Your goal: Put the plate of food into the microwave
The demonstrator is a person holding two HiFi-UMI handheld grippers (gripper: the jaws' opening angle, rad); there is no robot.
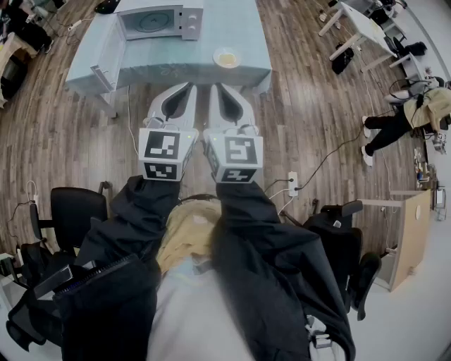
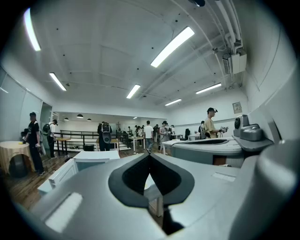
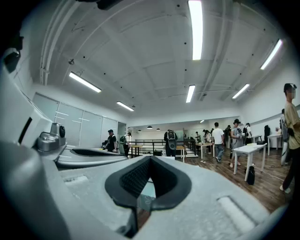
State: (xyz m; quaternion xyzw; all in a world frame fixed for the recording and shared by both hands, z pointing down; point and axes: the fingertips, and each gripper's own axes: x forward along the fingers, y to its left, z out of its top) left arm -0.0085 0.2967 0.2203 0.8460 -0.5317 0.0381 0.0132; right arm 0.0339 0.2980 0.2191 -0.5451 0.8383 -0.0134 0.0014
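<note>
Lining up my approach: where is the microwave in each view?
Head view: microwave at the top, left of centre.
Left gripper view: microwave low, left of centre.
Right gripper view: only a white sliver past the jaw tips, possibly it.
Shared landmark, gripper views only: person with backpack.

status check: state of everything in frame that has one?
microwave: open
plate of food: on the table, outside the microwave
left gripper: shut, empty
right gripper: shut, empty
</note>
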